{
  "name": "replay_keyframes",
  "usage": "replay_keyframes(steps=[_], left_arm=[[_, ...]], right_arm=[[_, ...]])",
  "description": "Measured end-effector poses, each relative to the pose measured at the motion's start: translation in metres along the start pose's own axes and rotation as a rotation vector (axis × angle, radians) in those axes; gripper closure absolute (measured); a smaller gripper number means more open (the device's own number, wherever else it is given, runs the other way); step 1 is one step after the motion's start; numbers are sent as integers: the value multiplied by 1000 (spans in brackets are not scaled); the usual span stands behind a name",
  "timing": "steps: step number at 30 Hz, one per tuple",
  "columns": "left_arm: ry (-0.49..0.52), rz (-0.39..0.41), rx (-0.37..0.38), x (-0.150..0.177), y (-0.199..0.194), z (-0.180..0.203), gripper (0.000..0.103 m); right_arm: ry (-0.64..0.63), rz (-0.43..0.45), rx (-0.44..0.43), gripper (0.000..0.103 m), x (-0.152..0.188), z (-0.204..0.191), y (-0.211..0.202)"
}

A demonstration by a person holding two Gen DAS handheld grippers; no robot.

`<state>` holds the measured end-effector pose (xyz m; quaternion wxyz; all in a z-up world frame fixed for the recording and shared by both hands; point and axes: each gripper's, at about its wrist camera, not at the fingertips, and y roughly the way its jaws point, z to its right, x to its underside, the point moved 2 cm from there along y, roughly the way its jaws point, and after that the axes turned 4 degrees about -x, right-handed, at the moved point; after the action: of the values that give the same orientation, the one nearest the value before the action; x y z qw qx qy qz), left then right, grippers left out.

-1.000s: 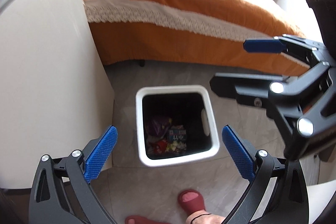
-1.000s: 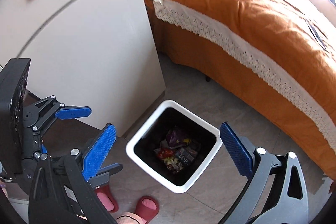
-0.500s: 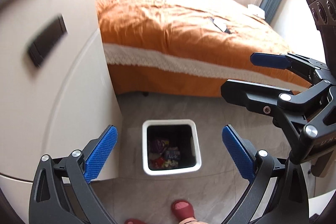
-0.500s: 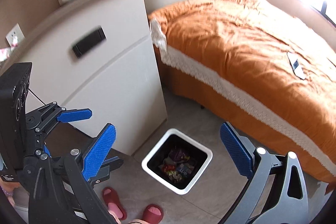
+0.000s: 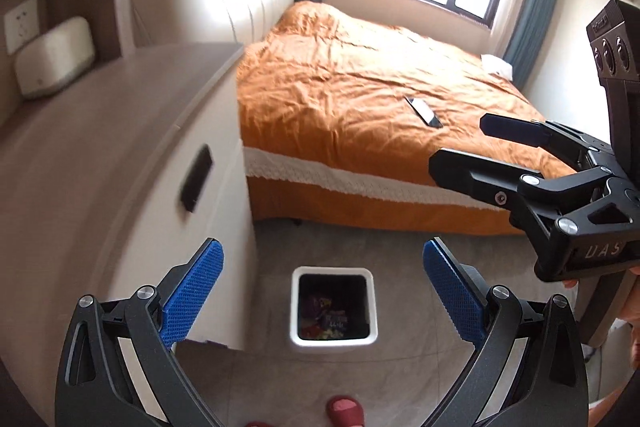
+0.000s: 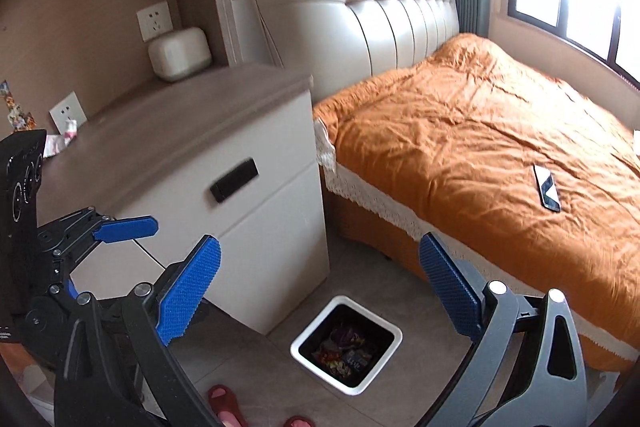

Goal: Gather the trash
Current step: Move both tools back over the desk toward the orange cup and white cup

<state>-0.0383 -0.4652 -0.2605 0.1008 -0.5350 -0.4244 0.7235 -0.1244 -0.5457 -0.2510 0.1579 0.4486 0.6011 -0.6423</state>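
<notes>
A white square trash bin (image 5: 334, 339) (image 6: 390, 327) with a black liner stands on the grey floor between the nightstand and the bed. Colourful wrappers (image 5: 326, 319) (image 6: 346, 349) lie in its bottom. My left gripper (image 5: 324, 289) hangs high above the bin, open, with nothing between its blue pads. My right gripper (image 6: 320, 285) is also open and empty, well above the bin. Each gripper shows in the other's view: the right gripper (image 5: 472, 147) at the right edge, the left gripper (image 6: 132, 239) at the left edge.
A white nightstand (image 5: 132, 179) (image 6: 192, 155) stands left of the bin, with a cream box (image 6: 179, 54) at its back. An orange-covered bed (image 5: 380, 99) (image 6: 480, 139) with a phone (image 6: 547, 187) lies to the right. Red slippers (image 5: 345, 411) (image 6: 225, 405) on a person's feet are below.
Both grippers have risen and tilted up, so the bin looks smaller and lower in view. The nightstand top, headboard and window have come into sight. Both stay open.
</notes>
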Motion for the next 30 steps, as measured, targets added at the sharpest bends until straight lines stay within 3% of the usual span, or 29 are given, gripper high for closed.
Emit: replay_keyframes(steps=[8,14,21,30], left_arm=[[-113,86,-137,-19,-75,-43,5],[-209,139,-277,-21,-126,-94,5],[-311,198,-423,-10,-186,-158,5],[-390,199,-574,30,-236,-226,5]], right_arm=[[-33,73,-97,4,-47,-38,-22],[-100,121,-232,4,-82,-92,-19],[-239,139,-372,4,-109,-170,-9],[-390,107,-529,4,-117,-264,16]])
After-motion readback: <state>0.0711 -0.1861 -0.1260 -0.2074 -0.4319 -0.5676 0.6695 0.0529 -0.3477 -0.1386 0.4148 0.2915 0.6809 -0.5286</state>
